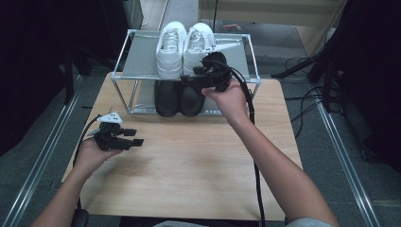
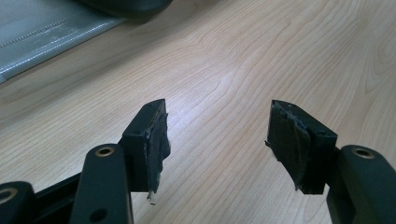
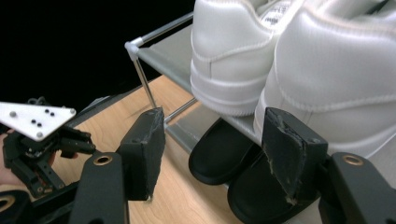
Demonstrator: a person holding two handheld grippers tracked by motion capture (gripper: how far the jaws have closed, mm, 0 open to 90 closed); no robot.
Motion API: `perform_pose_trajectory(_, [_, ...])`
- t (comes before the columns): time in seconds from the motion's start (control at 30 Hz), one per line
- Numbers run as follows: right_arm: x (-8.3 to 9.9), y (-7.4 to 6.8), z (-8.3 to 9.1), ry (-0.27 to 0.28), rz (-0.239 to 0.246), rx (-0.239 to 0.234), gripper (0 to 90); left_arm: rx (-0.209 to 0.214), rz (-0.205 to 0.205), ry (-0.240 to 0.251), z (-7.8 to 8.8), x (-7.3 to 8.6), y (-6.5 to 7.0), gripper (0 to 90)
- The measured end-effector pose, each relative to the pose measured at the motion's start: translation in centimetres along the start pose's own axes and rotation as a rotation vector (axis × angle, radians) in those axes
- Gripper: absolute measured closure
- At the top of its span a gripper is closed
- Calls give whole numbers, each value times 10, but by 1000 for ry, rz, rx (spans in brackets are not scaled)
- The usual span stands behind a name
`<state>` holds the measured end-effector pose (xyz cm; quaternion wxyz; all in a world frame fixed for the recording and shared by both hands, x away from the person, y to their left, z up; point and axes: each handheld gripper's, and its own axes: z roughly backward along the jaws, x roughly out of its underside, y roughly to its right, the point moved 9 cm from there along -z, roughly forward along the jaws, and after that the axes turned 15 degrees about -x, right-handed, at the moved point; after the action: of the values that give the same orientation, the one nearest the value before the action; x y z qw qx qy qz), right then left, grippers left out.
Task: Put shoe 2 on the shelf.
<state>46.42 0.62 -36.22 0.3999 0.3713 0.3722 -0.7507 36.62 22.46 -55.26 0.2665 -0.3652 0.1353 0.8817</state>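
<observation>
sneakers (image 1: 184, 45): plain white all over — laces too, top shelf pair
slippers (image 1: 178, 98): solid black, sort of matte
rack (image 1: 137, 59): silvery metal frame, grey shelf panels, white corner joints
table (image 1: 189, 161): light wood with a wavy grain pattern
right gripper (image 1: 196, 75): black, black cable
left gripper (image 1: 137, 137): black too — with a light grey plate on top

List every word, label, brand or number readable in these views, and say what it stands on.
None can be read.
White shoes: the tongue patches carry marks too small and blurred to read.
Black shoes, shoe rack and table: no lettering visible.
</observation>
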Motion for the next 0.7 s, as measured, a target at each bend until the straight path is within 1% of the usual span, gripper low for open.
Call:
perform_pose_trajectory(0.13, [13, 2, 0, -6, -8, -6, 411, -1, -4, -1, 0, 0, 0, 383])
perform_pose_trajectory(0.17, [16, 3, -1, -5, -2, -9, 408, -1, -5, -2, 0, 0, 1, 383])
perform_pose_trajectory(0.27, [25, 5, -1, -1, -15, -17, 392, 1, -9, -3, -1, 0, 1, 382])
perform_pose_trajectory(0.33, [31, 6, -1, 5, -13, -20, 382, -1, -10, -2, -1, 1, 2, 382])
perform_pose_trajectory(0.43, [39, 8, 0, 11, -24, -32, 357, 1, -17, -7, -1, 1, 2, 382])
perform_pose_trajectory(0.47, [41, 9, 0, 17, -28, -27, 354, 4, -19, -8, -1, 1, 2, 382])
perform_pose_trajectory(0.6, [52, 13, 2, 9, -44, -15, 331, 1, -18, -10, -1, 1, 3, 381])
perform_pose_trajectory(0.7, [60, 15, 2, 8, -40, -8, 327, -2, -22, -10, -1, 1, 3, 381])
